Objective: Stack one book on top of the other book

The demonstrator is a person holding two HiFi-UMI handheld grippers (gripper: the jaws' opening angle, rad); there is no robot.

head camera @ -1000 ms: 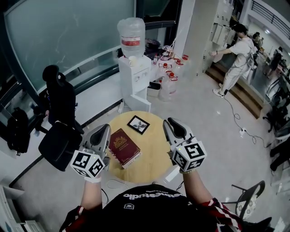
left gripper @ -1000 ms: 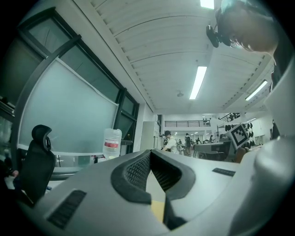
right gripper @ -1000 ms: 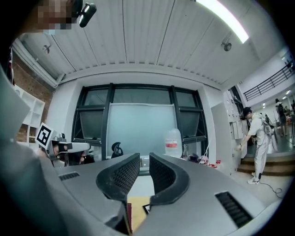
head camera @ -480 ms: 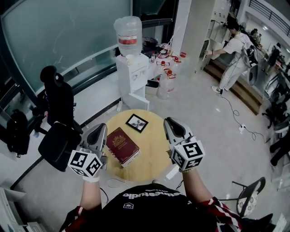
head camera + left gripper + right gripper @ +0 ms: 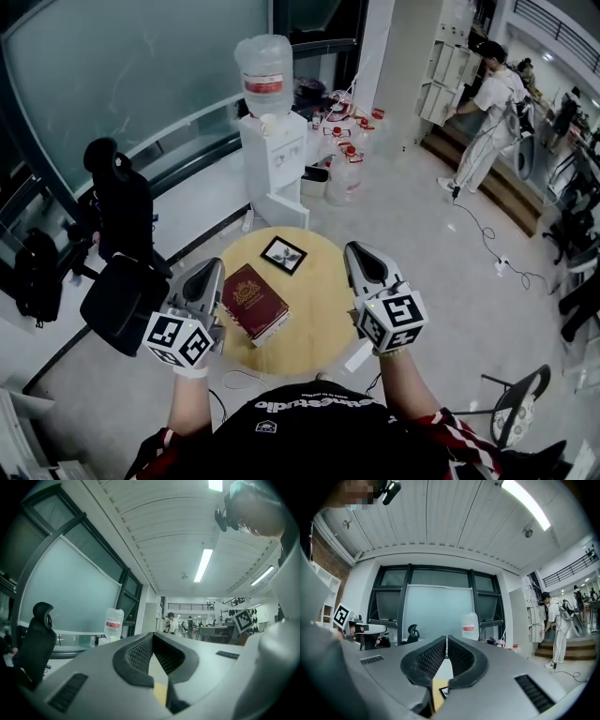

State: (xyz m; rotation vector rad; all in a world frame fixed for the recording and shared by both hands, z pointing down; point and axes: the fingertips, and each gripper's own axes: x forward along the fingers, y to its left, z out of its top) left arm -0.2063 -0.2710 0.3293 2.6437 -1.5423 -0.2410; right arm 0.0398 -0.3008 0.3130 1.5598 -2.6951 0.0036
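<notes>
Left gripper [image 5: 152, 636]: jaws closed tip to tip, nothing in them. Right gripper [image 5: 446, 641]: jaws have just been closing, now together, also empty. Dark red hardcover book with gold emblem [image 5: 253, 301] lies flat just right of the left jaws. Small black square book [image 5: 285, 255] lies ahead between both jaws, apart from it on the round wooden surface [image 5: 323, 305]. Not stacked. Suggest opening wide, pinching the black one's edge and landing it centred on the red.

Frosted glass wall [image 5: 122, 75]; water dispenser [image 5: 277, 159] before it; black office chair [image 5: 117, 295] left; pale floor [image 5: 422, 244]; ceiling strip light [image 5: 202, 565].
</notes>
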